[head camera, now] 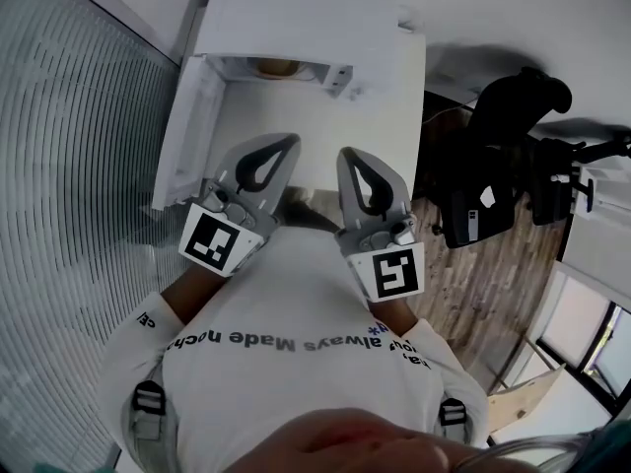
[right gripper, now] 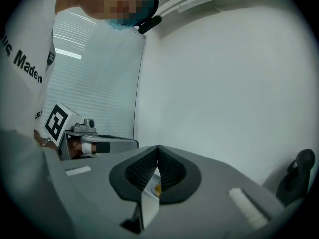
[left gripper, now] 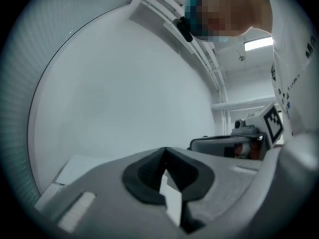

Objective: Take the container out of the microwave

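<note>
Holding left gripper (head camera: 285,143) and right gripper (head camera: 347,154) closed and empty, I face the open microwave (head camera: 296,18); the container (head camera: 277,67), seemingly a yellowish bowl, sits inside, straight ahead, nearer my left.

The white microwave (head camera: 296,13) stands at the far end of the white counter (head camera: 325,136), its door (head camera: 187,131) swung wide open to the left. The container (head camera: 278,67), tan and rounded, sits inside the open cavity, only partly in sight.
</note>
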Tool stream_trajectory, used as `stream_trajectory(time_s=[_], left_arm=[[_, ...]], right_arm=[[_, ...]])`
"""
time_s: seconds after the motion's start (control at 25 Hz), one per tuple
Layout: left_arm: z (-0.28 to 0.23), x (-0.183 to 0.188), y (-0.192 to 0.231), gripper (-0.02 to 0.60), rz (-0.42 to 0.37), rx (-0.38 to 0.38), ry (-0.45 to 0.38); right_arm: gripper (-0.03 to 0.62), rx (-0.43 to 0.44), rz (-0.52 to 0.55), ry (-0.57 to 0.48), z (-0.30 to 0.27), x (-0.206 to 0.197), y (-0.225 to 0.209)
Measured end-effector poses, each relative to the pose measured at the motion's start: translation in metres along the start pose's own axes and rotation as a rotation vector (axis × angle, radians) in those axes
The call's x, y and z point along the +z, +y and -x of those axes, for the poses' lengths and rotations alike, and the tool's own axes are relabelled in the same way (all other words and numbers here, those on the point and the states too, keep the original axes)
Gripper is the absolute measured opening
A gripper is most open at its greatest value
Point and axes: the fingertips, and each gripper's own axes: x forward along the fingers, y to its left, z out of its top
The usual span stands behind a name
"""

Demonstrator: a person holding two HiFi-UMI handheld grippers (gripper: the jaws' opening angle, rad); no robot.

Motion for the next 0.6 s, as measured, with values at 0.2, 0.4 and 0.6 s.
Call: stream_trajectory(time_s=[0.2, 0.4, 0.6], left_arm=[[-0.050, -0.010, 0.004, 0.003, -0.003, 0.020, 0.007], [-0.061, -0.014, 0.020, 0.003, -0.008, 0.040, 0.013], [-0.064, -0.016, 0.047, 0.003, 0.013, 0.053, 0.019]], right_arm=[[0.002, 0.020, -0.024, 0.002, -0.014, -0.011, -0.046], [0.002, 0.041, -0.019, 0.006, -0.029, -0.010, -0.058], [0.002, 0.059, -0.024, 0.023, -0.059, -0.015, -0.054]])
